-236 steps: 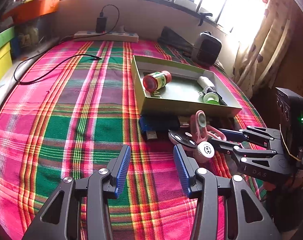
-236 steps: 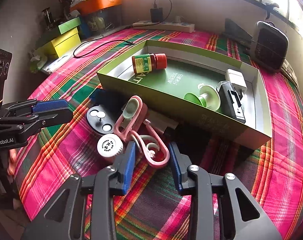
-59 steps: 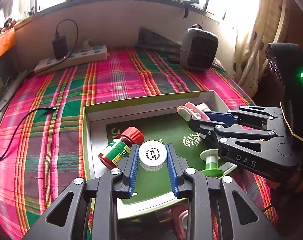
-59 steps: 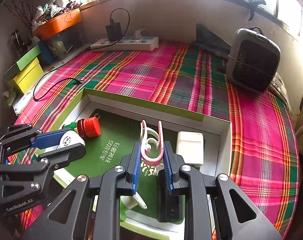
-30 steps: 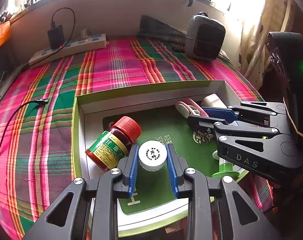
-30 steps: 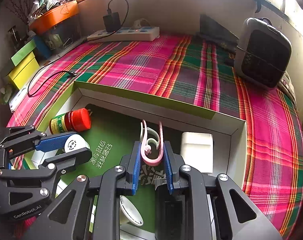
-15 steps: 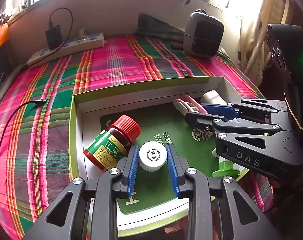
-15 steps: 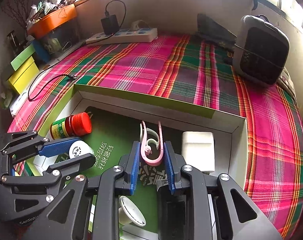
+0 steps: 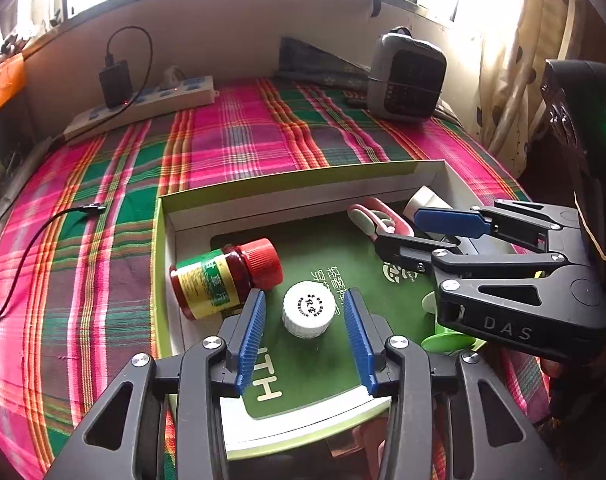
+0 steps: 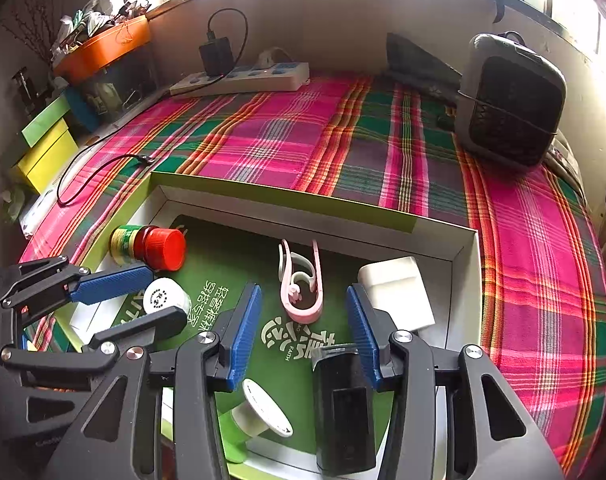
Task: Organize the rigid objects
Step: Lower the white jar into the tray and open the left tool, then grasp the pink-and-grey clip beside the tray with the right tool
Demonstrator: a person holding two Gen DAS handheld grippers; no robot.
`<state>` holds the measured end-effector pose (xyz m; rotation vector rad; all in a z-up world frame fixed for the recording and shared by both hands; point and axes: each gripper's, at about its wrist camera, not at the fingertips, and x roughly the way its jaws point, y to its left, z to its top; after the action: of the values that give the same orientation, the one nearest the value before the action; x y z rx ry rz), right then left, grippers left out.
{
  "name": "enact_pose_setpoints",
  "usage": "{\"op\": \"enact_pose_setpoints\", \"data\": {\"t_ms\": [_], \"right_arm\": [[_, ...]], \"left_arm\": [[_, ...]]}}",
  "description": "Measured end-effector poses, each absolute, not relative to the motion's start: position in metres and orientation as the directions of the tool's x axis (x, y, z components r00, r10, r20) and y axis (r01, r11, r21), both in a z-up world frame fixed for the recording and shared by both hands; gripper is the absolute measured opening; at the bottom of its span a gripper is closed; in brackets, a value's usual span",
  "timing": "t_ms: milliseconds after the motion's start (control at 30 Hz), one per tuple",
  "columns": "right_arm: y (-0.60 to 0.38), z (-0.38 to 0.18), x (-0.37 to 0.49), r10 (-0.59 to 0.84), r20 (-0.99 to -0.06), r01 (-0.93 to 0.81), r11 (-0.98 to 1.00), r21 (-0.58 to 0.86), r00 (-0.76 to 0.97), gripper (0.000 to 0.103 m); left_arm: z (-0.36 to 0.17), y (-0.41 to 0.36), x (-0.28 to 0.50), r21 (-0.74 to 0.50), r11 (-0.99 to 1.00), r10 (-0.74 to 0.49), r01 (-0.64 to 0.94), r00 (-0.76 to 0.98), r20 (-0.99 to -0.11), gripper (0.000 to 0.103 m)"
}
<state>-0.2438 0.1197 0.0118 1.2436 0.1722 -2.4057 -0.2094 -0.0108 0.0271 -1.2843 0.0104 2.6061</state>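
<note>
Left wrist view: white cap sits untouched between the spread left gripper inside the box.

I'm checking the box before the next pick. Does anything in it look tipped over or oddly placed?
The red-capped bottle lies on its side at the left end of the green box, and the green-and-white spool is tipped over too. The white cap and pink clip lie flat between the open claws.
</note>
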Motion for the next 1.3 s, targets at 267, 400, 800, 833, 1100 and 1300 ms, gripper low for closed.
{"op": "enact_pose_setpoints", "data": {"t_ms": [267,400,800,833,1100,1300], "right_arm": [[0.125,0.022,-0.232,-0.323,-0.784,0.405,-0.909,0.100,-0.530,0.046],[0.126,0.027,-0.224,-0.321,-0.779,0.399,-0.912,0.099,-0.539,0.046],[0.129,0.039,-0.194,-0.322,-0.757,0.378,-0.919,0.108,-0.568,0.046],[0.129,0.039,-0.191,-0.326,-0.755,0.378,-0.919,0.111,-0.570,0.046],[0.136,0.043,-0.168,-0.334,-0.739,0.360,-0.924,0.133,-0.585,0.046],[0.134,0.039,-0.146,-0.361,-0.732,0.367,-0.916,0.163,-0.578,0.046]], "left_arm": [[0.039,-0.014,-0.194,-0.105,-0.971,0.218,-0.215,-0.612,-0.761,0.040],[0.043,-0.015,-0.185,-0.106,-0.972,0.216,-0.210,-0.621,-0.753,0.040],[0.055,-0.036,-0.158,-0.131,-0.978,0.204,-0.160,-0.653,-0.729,0.040],[0.056,-0.039,-0.155,-0.135,-0.979,0.203,-0.154,-0.657,-0.726,0.040],[0.053,-0.062,-0.133,-0.162,-0.982,0.183,-0.095,-0.671,-0.718,0.040],[0.050,-0.080,-0.114,-0.184,-0.981,0.180,-0.068,-0.680,-0.711,0.040]]}}
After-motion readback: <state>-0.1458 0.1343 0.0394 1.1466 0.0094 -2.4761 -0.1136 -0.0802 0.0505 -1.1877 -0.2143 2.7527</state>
